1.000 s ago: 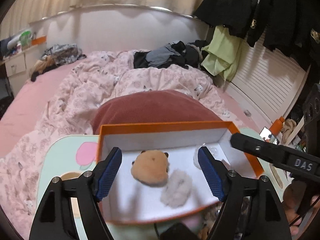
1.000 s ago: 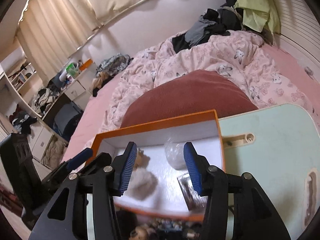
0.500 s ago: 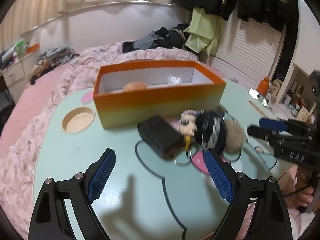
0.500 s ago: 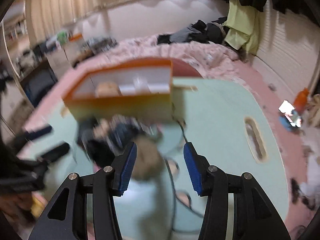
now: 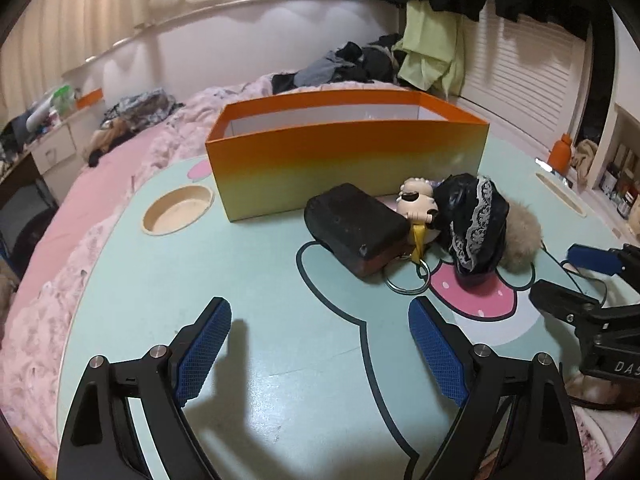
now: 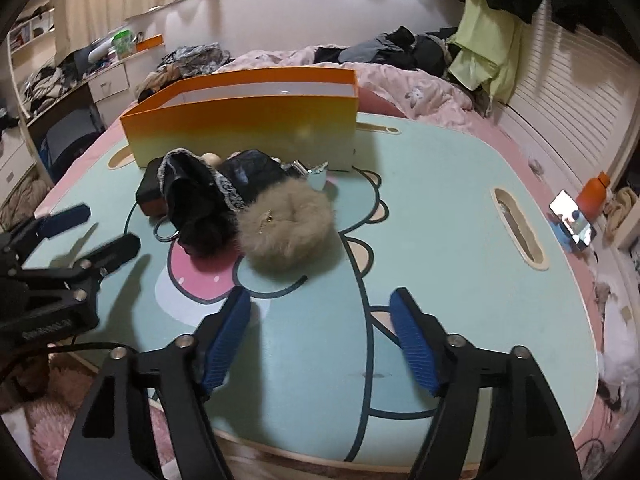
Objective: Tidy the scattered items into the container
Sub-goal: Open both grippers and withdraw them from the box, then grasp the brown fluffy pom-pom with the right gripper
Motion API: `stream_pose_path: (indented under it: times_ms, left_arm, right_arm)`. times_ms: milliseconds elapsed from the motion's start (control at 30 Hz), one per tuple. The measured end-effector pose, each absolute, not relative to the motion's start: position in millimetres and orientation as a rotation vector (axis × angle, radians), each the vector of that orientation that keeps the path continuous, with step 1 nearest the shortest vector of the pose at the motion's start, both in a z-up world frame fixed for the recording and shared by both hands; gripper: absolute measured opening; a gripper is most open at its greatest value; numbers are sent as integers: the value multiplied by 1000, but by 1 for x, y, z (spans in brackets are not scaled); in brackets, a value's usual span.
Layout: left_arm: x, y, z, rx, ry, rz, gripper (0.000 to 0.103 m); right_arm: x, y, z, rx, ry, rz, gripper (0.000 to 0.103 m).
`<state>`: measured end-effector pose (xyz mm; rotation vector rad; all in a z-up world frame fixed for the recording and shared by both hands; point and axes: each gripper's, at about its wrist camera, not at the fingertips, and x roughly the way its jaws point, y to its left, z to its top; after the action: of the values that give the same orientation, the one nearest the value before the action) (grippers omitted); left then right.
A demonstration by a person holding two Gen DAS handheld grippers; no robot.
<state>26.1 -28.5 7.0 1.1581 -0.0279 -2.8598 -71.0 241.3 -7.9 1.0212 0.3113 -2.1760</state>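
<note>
Presently, on the mint-green table (image 5: 248, 288): one orange box (image 5: 344, 160), open-topped, standing upright toward the far edge, its contents hidden by the near wall; in front of it, a heap of loose items pressed against one another; a dark rectangular pouch (image 5: 352, 228) nearest the box wall; a small doll figure (image 5: 416, 198) with a yellow strap and metal key rings (image 5: 406, 280) just beside the pouch; a black lace-trimmed cloth (image 5: 474, 224) draped over the middle of the heap; a beige fur pom-pom (image 6: 288, 226) on the heap's right side, touching the cloth; left gripper (image 5: 320, 356) low over the near table, jaws spread wide, nothing between them; right gripper (image 6: 320, 340) likewise parted and empty, pom-pom just ahead of its fingertips; pink bedding (image 6: 420, 84) behind the table.
</note>
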Motion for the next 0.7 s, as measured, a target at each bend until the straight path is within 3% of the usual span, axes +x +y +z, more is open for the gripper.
stream_pose_path:
  times_ms: [33,167,233,700]
  left_arm:
    - [25,-27,5,1170,-34,-2861,91]
    - [18,-30,-4,1250,8,-2904,102]
    - [17,-32,-6,1249,12,-2903,102]
    - [16,-28,-8,1233,10,-2906,102]
  right_arm:
    - [-72,243,-9,1023,308,-2186,83]
    - [-77,242,-16,1041,315,-2194,91]
    - [-79,240,-19,1049,332,-2196,103]
    - [-81,244,-18,1039,263,-2170,102]
